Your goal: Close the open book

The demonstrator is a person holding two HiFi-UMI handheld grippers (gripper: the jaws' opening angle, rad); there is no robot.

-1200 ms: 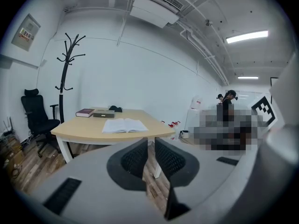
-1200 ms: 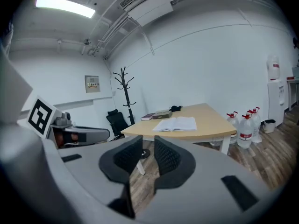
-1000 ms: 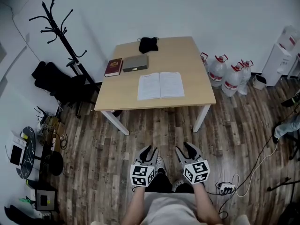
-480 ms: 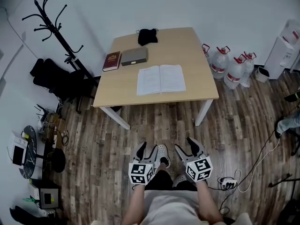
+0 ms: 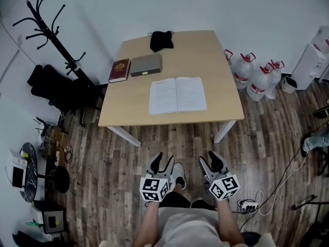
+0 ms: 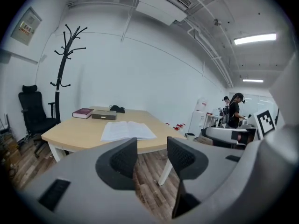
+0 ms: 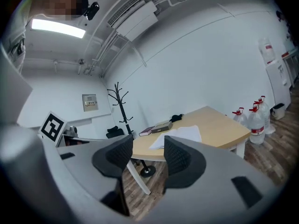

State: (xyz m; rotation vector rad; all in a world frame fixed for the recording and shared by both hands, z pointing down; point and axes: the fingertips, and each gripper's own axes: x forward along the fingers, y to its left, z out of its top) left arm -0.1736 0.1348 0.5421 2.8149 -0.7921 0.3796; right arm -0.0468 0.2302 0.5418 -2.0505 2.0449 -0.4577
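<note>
The open book (image 5: pixel 177 94) lies flat, white pages up, near the front edge of the wooden table (image 5: pixel 221 109); it also shows in the left gripper view (image 6: pixel 127 130) and the right gripper view (image 7: pixel 180 135). Both grippers hang over the floor, well short of the table. My left gripper (image 5: pixel 163 161) (image 6: pixel 152 146) is open and empty; its jaws have just been opening. On the other side my right gripper (image 5: pixel 209 159) (image 7: pixel 146 146) is open too, its jaws have just been closing a little, with nothing between them.
A red book (image 5: pixel 119 70), a grey box (image 5: pixel 145 64) and a black cloth (image 5: pixel 161 40) sit at the table's far side. A coat rack (image 5: pixel 51 35) and black chair (image 5: pixel 51 89) stand left. Several water bottles (image 5: pixel 257 81) stand right. Cables (image 5: pixel 257 205) lie on the floor.
The table and book have come nearer in the head view. Both grippers have spread their jaws wider than a second ago, still held side by side over the floor.
</note>
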